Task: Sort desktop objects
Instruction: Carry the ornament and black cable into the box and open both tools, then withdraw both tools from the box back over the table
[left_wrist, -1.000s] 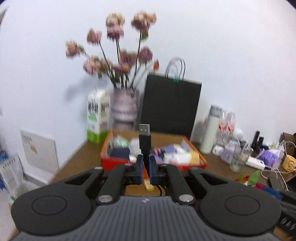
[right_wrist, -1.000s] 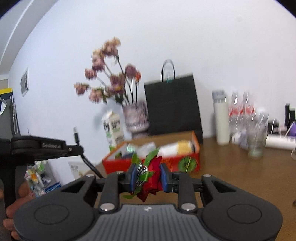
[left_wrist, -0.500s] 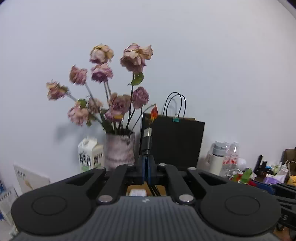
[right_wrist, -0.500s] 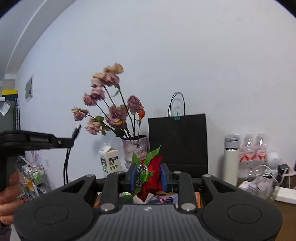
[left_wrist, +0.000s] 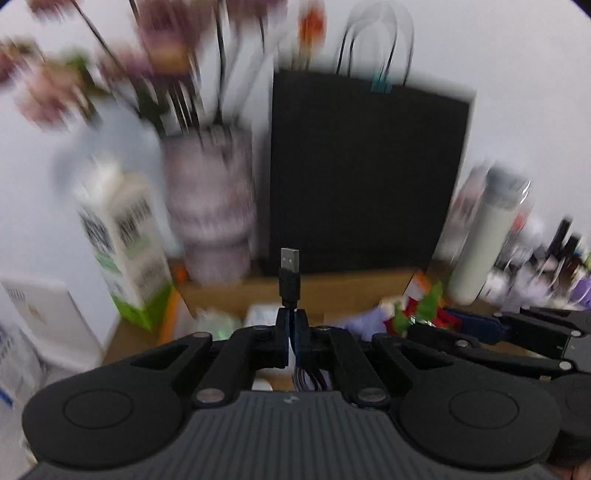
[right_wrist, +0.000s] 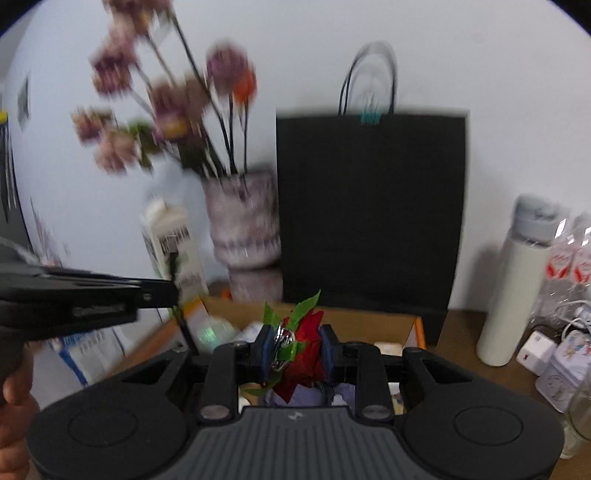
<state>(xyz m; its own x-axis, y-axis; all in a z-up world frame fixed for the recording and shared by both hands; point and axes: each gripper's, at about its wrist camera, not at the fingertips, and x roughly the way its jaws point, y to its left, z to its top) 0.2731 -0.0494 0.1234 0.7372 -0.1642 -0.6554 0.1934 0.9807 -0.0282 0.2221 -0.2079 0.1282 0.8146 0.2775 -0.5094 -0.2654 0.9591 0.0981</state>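
Both views have dipped back toward the orange box (right_wrist: 416, 332): left gripper (left_wrist: 291, 332) clamped on USB cable (left_wrist: 289, 275), right gripper (right_wrist: 294, 350) clamped on red-green ornament (right_wrist: 304, 341), so drop-off looks imminent.

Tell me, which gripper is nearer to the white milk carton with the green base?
Left. The left gripper, clamping a black USB cable, sits beside the milk carton. The right gripper, holding a red-and-green ornament, is farther right, over the orange box.
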